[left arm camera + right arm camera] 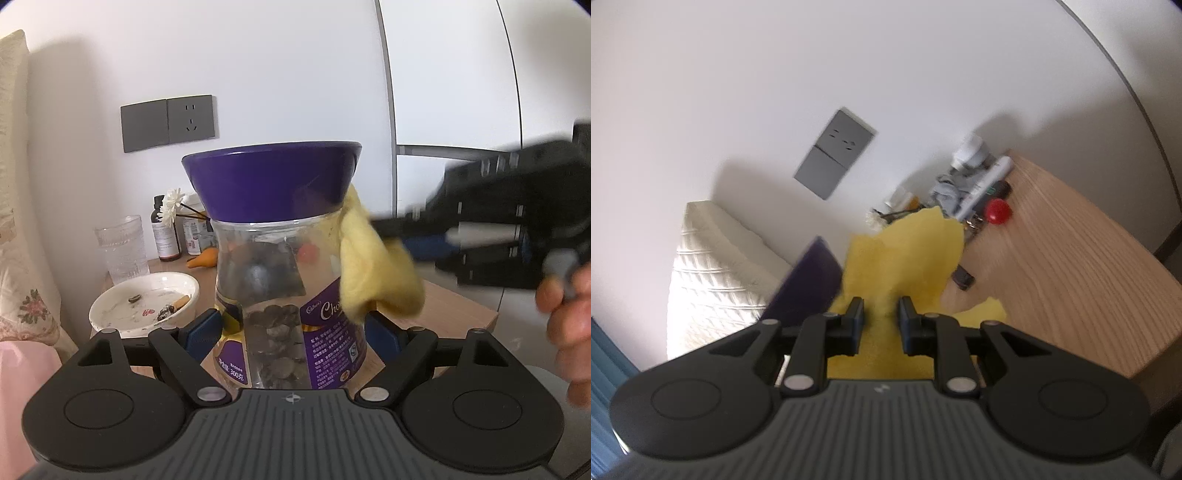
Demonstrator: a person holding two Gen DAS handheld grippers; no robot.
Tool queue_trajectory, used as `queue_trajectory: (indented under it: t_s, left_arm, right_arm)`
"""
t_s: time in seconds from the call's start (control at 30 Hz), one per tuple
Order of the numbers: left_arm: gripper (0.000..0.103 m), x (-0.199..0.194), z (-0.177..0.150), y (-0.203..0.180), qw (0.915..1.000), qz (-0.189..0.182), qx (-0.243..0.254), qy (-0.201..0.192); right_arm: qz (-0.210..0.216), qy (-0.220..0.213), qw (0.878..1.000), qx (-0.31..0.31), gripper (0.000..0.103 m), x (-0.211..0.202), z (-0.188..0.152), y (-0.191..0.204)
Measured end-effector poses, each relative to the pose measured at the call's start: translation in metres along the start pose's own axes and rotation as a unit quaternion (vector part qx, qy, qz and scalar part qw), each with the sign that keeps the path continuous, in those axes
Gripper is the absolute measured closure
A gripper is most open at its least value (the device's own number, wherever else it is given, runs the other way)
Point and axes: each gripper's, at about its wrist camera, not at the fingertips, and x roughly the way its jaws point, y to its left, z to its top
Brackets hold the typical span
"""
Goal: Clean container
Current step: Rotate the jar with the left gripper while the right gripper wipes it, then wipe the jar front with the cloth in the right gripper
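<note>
I see the wooden table (454,306) carrying everything. My left gripper (291,332) is clamped around the clear container (273,295) with its purple lid (273,177), upright near the table's front edge. My right gripper (881,314) pinches the yellow cloth (373,273) against the container's neck. A white dish (147,295) sits left of it.

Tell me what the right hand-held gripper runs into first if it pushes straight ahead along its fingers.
Probably the jar's purple lid: the right hand-held gripper, shut on the yellow cloth, points beside it. Depth is unclear.
</note>
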Motion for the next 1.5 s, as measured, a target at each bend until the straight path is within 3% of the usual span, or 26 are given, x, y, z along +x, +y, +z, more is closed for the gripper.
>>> queue_trajectory:
  t_s: [0.2, 0.43, 0.67, 0.93, 1.17, 1.37, 1.5]
  left_arm:
    - [0.015, -0.002, -0.003, 0.001, 1.0000, -0.004, -0.003, -0.007]
    - [0.015, -0.003, -0.006, 0.006, 0.9996, -0.012, -0.016, -0.018]
    - [0.015, -0.003, -0.011, 0.003, 0.9995, -0.008, -0.001, -0.031]
    - [0.015, -0.005, -0.014, 0.007, 0.9989, -0.019, -0.007, -0.041]
    - [0.015, -0.007, -0.019, 0.009, 0.9987, -0.032, 0.007, -0.038]
    - [0.013, -0.006, -0.022, 0.010, 0.9984, -0.038, 0.010, -0.042]
    - [0.013, -0.005, -0.025, 0.009, 0.9984, -0.037, 0.021, -0.038]
  right_arm:
    - [-0.011, 0.002, 0.999, 0.033, 0.082, 0.002, -0.016, -0.020]
    - [0.014, -0.011, 1.000, 0.020, 0.082, -0.004, -0.005, 0.005]
    - [-0.015, 0.005, 0.998, 0.054, 0.082, -0.001, -0.022, -0.024]
    - [0.021, -0.002, 0.999, 0.049, 0.082, -0.005, -0.011, -0.001]
    - [-0.003, 0.005, 0.998, 0.059, 0.082, -0.001, -0.023, -0.017]
    - [0.015, 0.002, 0.999, 0.050, 0.082, -0.008, -0.020, 0.006]
    - [0.003, 0.001, 0.999, 0.044, 0.082, -0.008, -0.031, 0.007]
